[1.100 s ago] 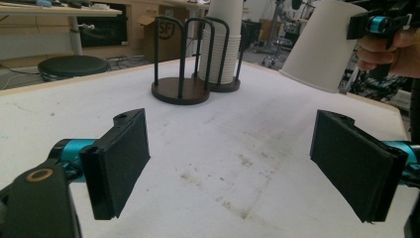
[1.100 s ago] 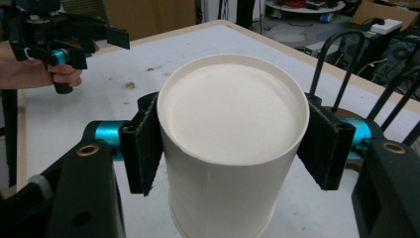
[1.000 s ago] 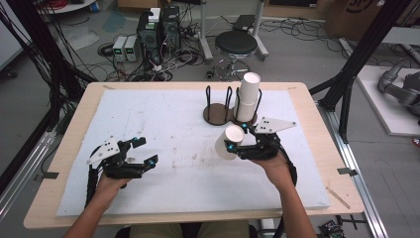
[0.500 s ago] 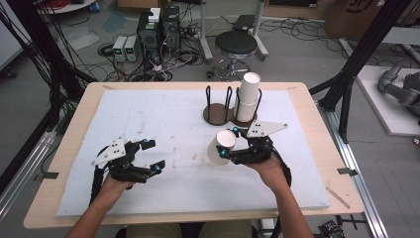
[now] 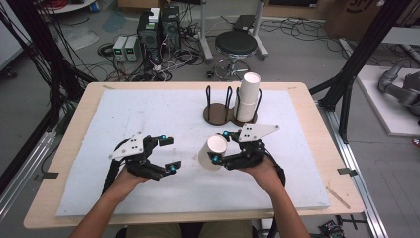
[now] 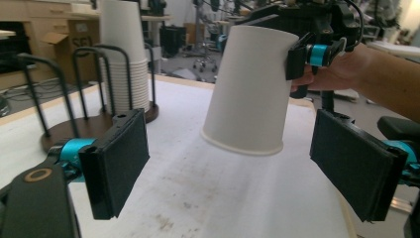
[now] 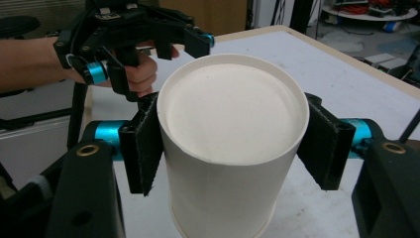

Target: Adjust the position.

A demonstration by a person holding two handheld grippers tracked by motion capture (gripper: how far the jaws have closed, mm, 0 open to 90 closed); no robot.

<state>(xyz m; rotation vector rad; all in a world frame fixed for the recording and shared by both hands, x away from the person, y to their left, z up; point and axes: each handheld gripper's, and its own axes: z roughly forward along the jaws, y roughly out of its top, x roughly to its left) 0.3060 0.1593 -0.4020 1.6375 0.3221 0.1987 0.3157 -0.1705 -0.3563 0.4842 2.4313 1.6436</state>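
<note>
My right gripper (image 5: 220, 147) is shut on a white paper cup (image 5: 213, 152), held upside down and tilted a little above the white mat (image 5: 148, 114). In the right gripper view its pads (image 7: 143, 144) press the cup (image 7: 228, 129) from both sides, closed base toward the camera. My left gripper (image 5: 171, 154) stands open just left of the cup. In the left gripper view the cup (image 6: 247, 94) hangs beyond and between the spread pads (image 6: 116, 163), rim down, apart from them, with the right gripper (image 6: 312, 49) clamping it. A stack of white cups (image 5: 249, 96) stands in a black wire holder.
A second, empty wire holder (image 5: 218, 106) stands left of the cup stack on a shared dark base at the mat's far middle. The left gripper (image 7: 133, 29) and its hand face the right gripper view. A wooden table edge (image 5: 317, 148) borders the mat.
The left gripper has moved right toward the cup. The right gripper has carried the cup a little left and toward the person, away from the holder.
</note>
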